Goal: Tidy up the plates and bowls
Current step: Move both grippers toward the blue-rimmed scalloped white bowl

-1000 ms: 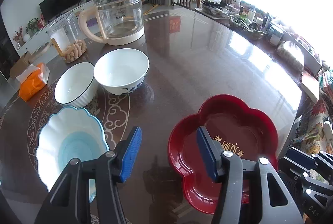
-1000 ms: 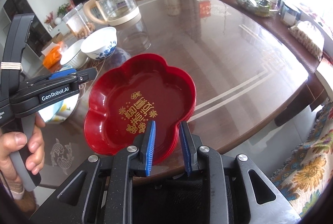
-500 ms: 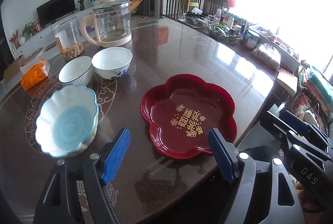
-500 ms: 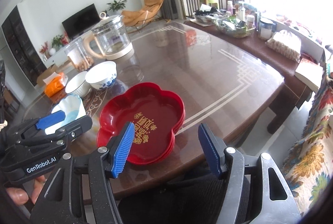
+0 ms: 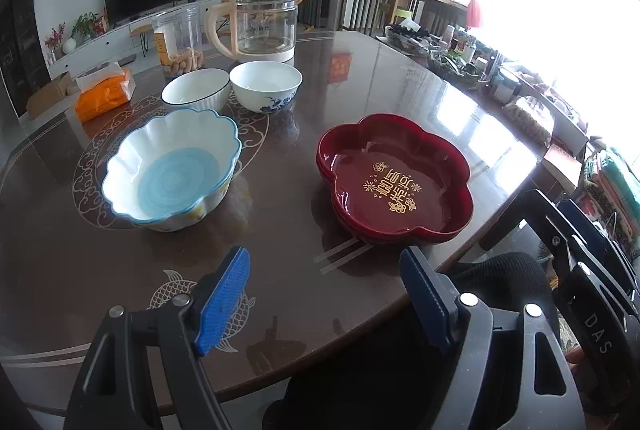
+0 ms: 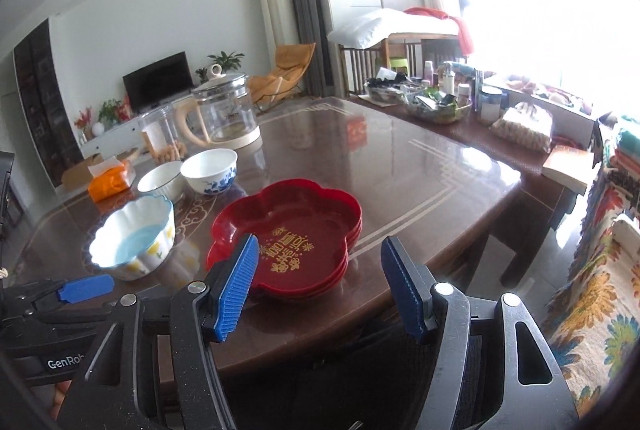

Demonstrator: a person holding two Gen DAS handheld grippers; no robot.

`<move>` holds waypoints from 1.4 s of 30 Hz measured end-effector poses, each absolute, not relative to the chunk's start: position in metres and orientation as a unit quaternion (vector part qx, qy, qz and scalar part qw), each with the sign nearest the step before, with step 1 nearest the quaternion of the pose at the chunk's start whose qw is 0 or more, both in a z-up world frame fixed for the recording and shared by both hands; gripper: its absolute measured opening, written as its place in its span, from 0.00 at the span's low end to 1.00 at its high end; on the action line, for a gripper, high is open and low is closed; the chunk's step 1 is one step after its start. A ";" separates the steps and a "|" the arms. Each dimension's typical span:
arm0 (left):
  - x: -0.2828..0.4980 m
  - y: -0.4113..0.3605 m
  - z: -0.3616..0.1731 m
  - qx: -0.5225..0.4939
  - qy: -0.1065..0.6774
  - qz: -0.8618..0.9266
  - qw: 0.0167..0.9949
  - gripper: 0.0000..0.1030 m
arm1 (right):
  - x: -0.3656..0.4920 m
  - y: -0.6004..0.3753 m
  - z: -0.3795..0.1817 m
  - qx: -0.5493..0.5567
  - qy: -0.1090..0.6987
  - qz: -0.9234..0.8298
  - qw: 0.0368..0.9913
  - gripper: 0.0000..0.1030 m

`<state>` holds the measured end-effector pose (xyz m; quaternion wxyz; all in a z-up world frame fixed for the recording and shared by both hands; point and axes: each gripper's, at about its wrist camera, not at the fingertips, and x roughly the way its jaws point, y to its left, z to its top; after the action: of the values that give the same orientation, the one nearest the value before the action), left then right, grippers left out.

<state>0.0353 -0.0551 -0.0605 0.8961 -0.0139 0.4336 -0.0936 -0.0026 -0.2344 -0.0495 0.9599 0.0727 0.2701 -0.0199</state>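
Tissues in an orange pack (image 5: pixel 105 95) lie at the far left of the brown table (image 5: pixel 384 82), with a clear jar (image 5: pixel 178 42) of snacks behind them and a glass kettle (image 5: pixel 262 22) to the jar's right. In front of the jar stand two small white bowls just beside each other: a ribbed bowl (image 5: pixel 196 95) with a dark rim, and to its right a bowl with blue flowers (image 5: pixel 266 85). Nearer the table's front edge sits a bigger scalloped bowl (image 5: pixel 172 170), white with a blue bottom and empty. Well to its right, near the edge, rests a stack of red flower-shaped plates (image 5: pixel 394 178), gold writing on the top one; the right wrist view shows several rims nested under it. The left gripper (image 5: pixel 324 300) hangs over the front edge between the scalloped bowl and the plates, its blue pads spread wide with nothing between them. The right gripper (image 6: pixel 318 284) stands just short of the plates, likewise spread and empty, touching nothing. Baskets and bottles crowd the side table (image 6: pixel 516 150) at far right.
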 end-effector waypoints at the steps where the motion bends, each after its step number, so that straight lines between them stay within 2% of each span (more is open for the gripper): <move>1: 0.035 -0.054 -0.060 -0.012 0.432 -0.092 0.897 0.75 | -0.003 -0.234 -0.049 0.074 0.270 -0.020 0.960 0.66; 5: 0.034 -0.055 -0.059 0.006 0.427 -0.080 0.901 0.75 | -0.010 -0.231 -0.050 0.069 0.267 -0.029 0.961 0.74; 16: 0.027 -0.043 -0.050 0.021 0.406 -0.052 0.912 0.75 | -0.017 -0.221 -0.055 0.053 0.269 -0.032 0.961 0.74; 30: 0.028 -0.020 -0.053 0.023 0.418 -0.030 0.908 0.75 | -0.018 -0.200 -0.061 0.025 0.281 -0.012 0.959 0.74; 36: 0.055 0.059 -0.047 -0.069 0.460 -0.063 0.883 0.75 | 0.012 -0.177 -0.057 0.018 0.330 0.094 0.939 0.74; 39: 0.077 0.119 -0.049 -0.127 0.477 -0.041 0.869 0.75 | 0.050 -0.160 -0.049 0.039 0.376 0.169 0.910 0.74; 42: 0.099 0.166 -0.056 -0.140 0.478 0.012 0.867 0.75 | 0.098 -0.142 -0.048 0.072 0.422 0.211 0.879 0.74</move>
<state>0.0986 0.1660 -0.0562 0.8669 -0.1400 0.4782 0.0122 0.0982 -0.1424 -0.0476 0.8787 0.0723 0.4222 0.2110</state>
